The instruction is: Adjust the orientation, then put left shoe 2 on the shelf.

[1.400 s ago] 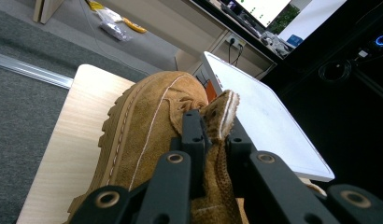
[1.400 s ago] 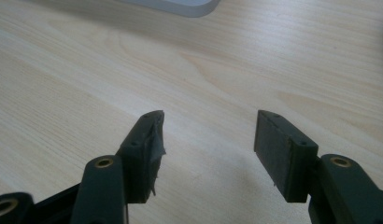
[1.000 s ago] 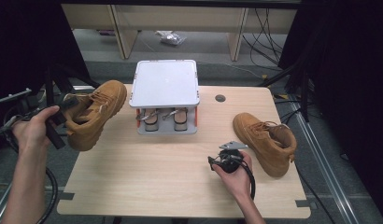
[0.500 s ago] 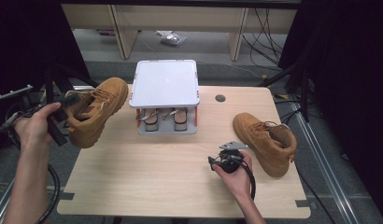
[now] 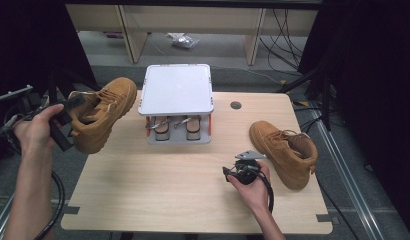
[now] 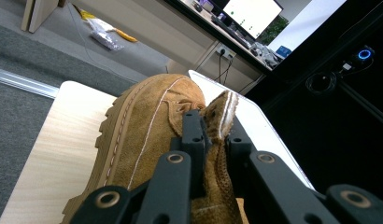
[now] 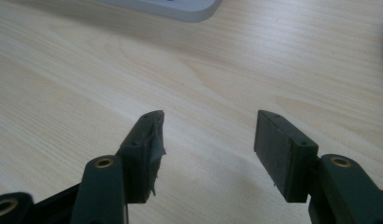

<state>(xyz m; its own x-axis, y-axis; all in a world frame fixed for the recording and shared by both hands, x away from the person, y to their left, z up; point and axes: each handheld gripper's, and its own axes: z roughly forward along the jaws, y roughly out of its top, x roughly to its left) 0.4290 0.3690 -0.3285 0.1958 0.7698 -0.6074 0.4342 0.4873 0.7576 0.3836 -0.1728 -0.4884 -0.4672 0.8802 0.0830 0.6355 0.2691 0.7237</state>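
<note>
My left tool (image 5: 60, 117) is clamped on the collar of a tan suede boot (image 5: 100, 117), the two black jaws pinching the padded edge at the heel; in the left gripper view the collar (image 6: 217, 126) sits squeezed between them. I hold that boot at the left end of the table (image 5: 158, 200), tilted, its toe pointing toward the grey rack (image 5: 179, 95). From the high view I cannot tell whether its sole touches the wood or hangs just above it.

My right tool (image 5: 238, 172) rests low over the bare wood near the front right, jaws standing apart with nothing between them; the right gripper view shows only table grain (image 7: 203, 70) in the gap.

The second tan boot (image 5: 285, 150) lies on the table just to the right of my right hand (image 5: 250, 187), apart from the tool.

The rack stands at the back middle of the table, its flat white lid on top. Under the lid, in the open front, I see a pair of smaller shoes (image 5: 177, 127) side by side, toes facing me.
</note>
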